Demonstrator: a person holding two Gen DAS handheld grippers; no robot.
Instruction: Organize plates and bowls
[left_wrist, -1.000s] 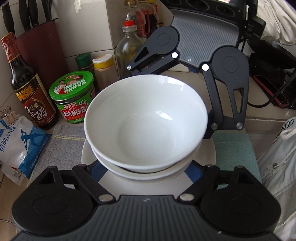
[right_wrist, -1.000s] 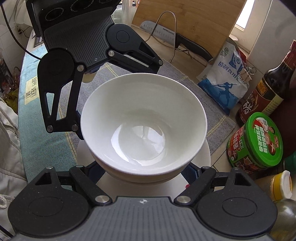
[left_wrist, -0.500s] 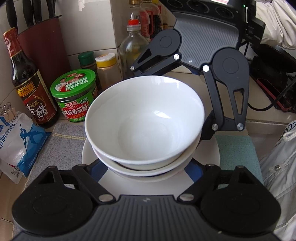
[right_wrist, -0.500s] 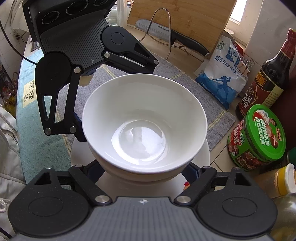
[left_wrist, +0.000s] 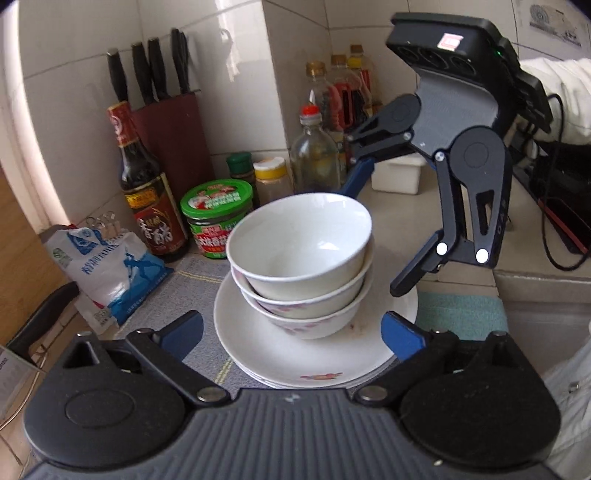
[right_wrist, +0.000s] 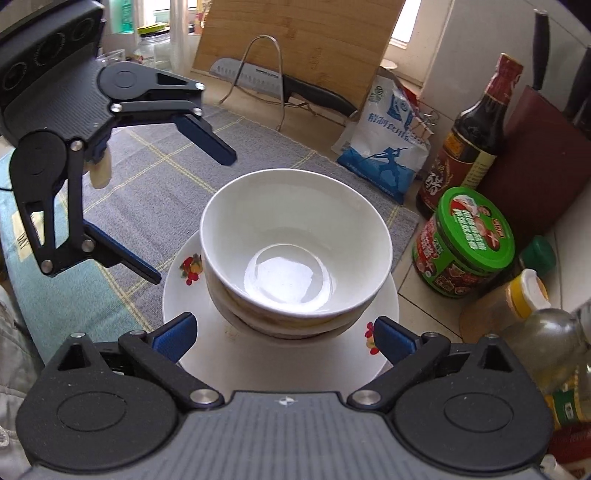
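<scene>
Grey mat (right_wrist: 155, 177) under plates (left_wrist: 314, 354), stacked. Three bowls (left_wrist: 299, 240) nested, centred on top plate. Left gripper (left_wrist: 291, 328) spread wide, empty, just short of plates. Right gripper (right_wrist: 284, 332) likewise spread, empty, flanking near plate rim. Green-lidded jar (right_wrist: 465, 243) beside plates.

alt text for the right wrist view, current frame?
A stack of white bowls sits on a flower-patterned plate on a grey mat, with the open right gripper in front of it. The left gripper hangs open across the stack; a green-lidded jar and sauce bottle stand to the right.
</scene>
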